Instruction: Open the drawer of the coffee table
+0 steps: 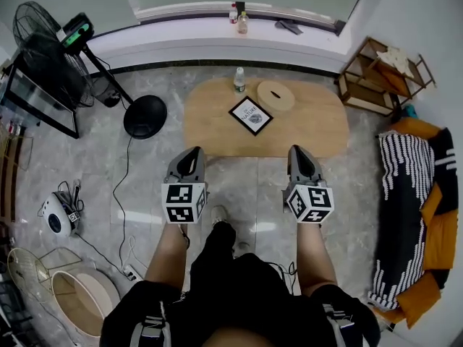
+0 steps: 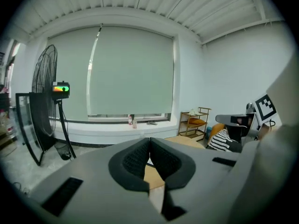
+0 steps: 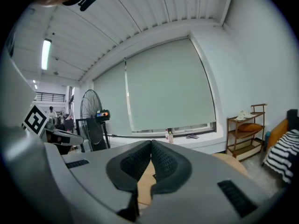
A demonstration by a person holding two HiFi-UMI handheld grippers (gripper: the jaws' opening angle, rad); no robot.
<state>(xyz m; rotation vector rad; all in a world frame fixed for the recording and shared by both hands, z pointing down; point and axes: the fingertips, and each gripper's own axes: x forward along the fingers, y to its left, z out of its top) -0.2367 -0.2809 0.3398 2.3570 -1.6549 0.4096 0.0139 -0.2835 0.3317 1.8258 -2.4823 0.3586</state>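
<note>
**Head view.** The coffee table (image 1: pixel 210 132), an oval wooden top, stands on the grey tiled floor straight ahead of the person. On it are a small bottle (image 1: pixel 239 80), a round wooden disc (image 1: pixel 275 95) and a framed card (image 1: pixel 251 114). The drawer cannot be made out from this steep angle (only the top shows). The left gripper (image 1: pixel 192 153) and the right gripper (image 1: pixel 300 151) are held side by side over the floor, just short of the table's near edge and touching nothing. Each carries its marker cube toward the person. A standing fan (image 1: pixel 43 45) is at the far left, a wooden shelf unit (image 1: pixel 380 74) at the far right, and a seat with a striped throw (image 1: pixel 405 186) along the right side.

**Left gripper view.** The jaws are pressed together at the tips with nothing between them. The tan table top shows through the gap below the tips and just beyond the right jaw. The fan stands at left, the shelf unit at right, and the right gripper's marker cube shows at the right edge.

**Right gripper view.** These jaws are likewise pressed together and hold nothing. The table top shows below the tips and past the right jaw. The window sill (image 3: pixel 187 136), with two small bottles on it, lies beyond.
</note>
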